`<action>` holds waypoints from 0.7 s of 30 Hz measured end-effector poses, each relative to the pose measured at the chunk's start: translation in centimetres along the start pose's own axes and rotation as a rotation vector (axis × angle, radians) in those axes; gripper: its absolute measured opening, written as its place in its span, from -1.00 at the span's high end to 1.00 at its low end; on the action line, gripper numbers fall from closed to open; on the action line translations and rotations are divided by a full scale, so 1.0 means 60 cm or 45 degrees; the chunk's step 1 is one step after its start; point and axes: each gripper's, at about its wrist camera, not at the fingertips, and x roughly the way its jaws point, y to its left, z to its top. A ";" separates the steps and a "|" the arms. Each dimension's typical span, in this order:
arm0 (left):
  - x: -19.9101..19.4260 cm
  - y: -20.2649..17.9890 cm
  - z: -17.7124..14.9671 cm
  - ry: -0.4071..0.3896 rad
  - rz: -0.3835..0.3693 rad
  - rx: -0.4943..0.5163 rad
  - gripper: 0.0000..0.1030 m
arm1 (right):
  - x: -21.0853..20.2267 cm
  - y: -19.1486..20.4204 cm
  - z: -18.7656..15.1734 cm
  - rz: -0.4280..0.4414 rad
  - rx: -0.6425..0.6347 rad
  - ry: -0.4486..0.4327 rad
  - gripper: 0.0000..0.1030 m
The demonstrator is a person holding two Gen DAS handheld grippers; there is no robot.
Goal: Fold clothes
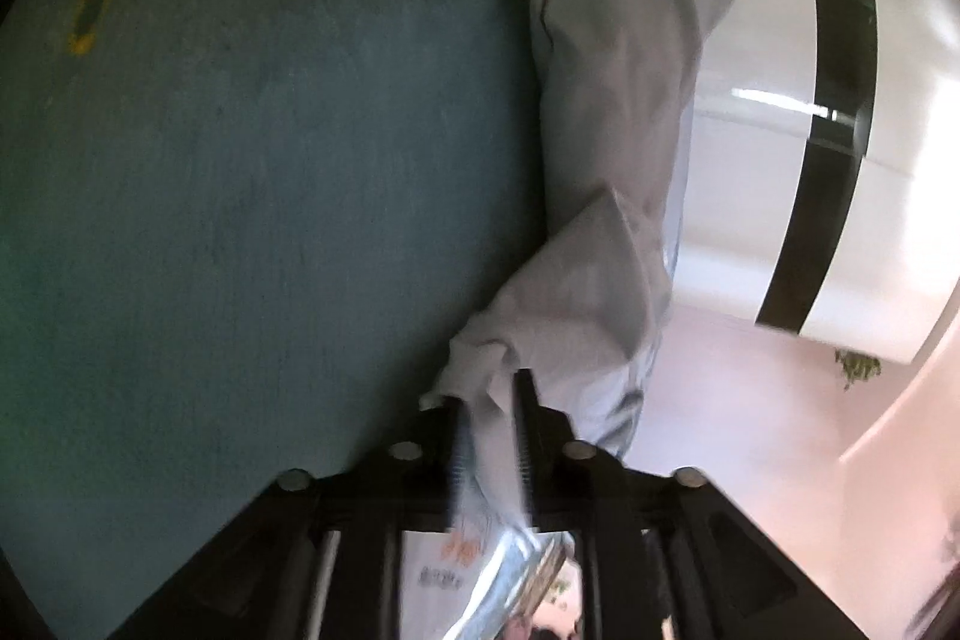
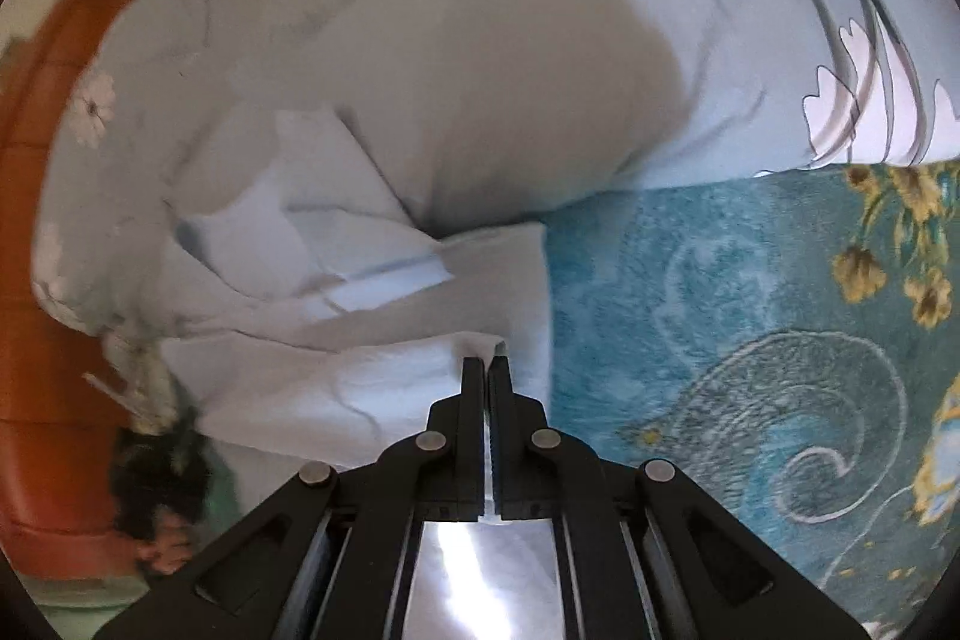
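The left tool [image 1: 492, 394] is clamped on a bunched corner of the pale grey, thin cotton garment [image 1: 606, 112], beside the teal patterned bed cover [image 1: 252, 196]. The right tool [image 2: 487, 370] is closed on its hem. The cloth is light, soft and floppy; corners give the best hold.

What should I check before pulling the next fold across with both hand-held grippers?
1. Right hand-held gripper shut on the garment edge: ok.
2. Left hand-held gripper has cloth between its fingers: ok.
3. Left pads pressing firmly on the cloth: cannot tell, blurred.
4. Garment lying on the blanket: ok.
5. Garment smooth: not ok, layers bunched near the right gripper.
6. Both grippers on matching corners: cannot tell.
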 end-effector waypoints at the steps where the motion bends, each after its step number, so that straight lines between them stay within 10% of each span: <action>1: -0.006 -0.004 -0.002 0.027 0.013 0.015 0.33 | 0.006 -0.001 -0.002 -0.041 -0.018 0.018 0.97; 4: -0.031 -0.016 0.000 0.092 0.081 0.059 -0.16 | 0.008 -0.009 -0.004 -0.103 -0.022 0.039 0.96; 9: -0.068 -0.080 0.032 0.125 0.298 0.291 -0.20 | -0.020 -0.008 0.003 -0.175 -0.054 -0.001 0.91; 14: 0.003 -0.238 0.062 0.202 0.504 0.816 -0.20 | -0.027 0.058 0.043 -0.070 -0.209 -0.057 0.27; 21: 0.160 -0.373 0.029 0.426 0.688 1.442 -0.23 | 0.011 0.131 0.110 -0.048 -0.245 -0.097 0.15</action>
